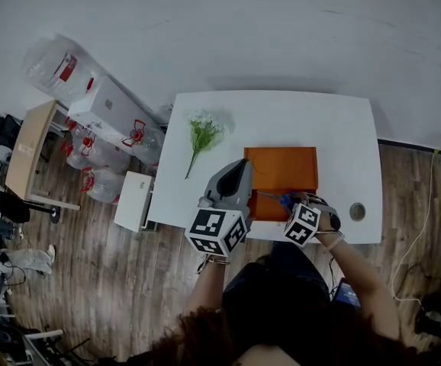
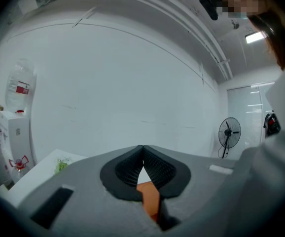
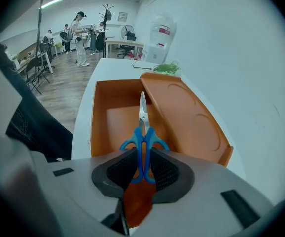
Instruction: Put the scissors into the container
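**A:** A smooth white counter (image 1: pixel 281 117) against a plain pale wall (image 1: pixel 243 29), with wood-plank floor (image 1: pixel 121 280) around it. What lies ahead of the two tools?

**B:** An orange container (image 3: pixel 100 115), a rectangular box with smooth walls, straight ahead of the right hand-held gripper (image 3: pixel 142 157). Its lid (image 3: pixel 187 117) is flat with two shallow round impressions. It stands tilted up just to the right of that gripper's line.

**A:** And the scissors (image 3: pixel 141 135)?

**B:** Clamped in the right hand-held gripper. Its ribbed black pads press on the two blue plastic loop handles from either side. The narrow metal blades are closed together and point away from it, over the box's open inside, beside the lid's edge. Whether the tip touches the bottom I cannot tell.

**A:** The left hand-held gripper (image 2: pixel 142 149)?

**B:** Its jaws are together with the tips meeting, and nothing is between them. It sits just left of the right one, its grey nose over the container's left edge.

**A:** Anything else?

**B:** A thin green sprig (image 1: pixel 201 136) with small white blossoms lies on the counter, beyond and to the left of the left hand-held gripper, apart from the box.
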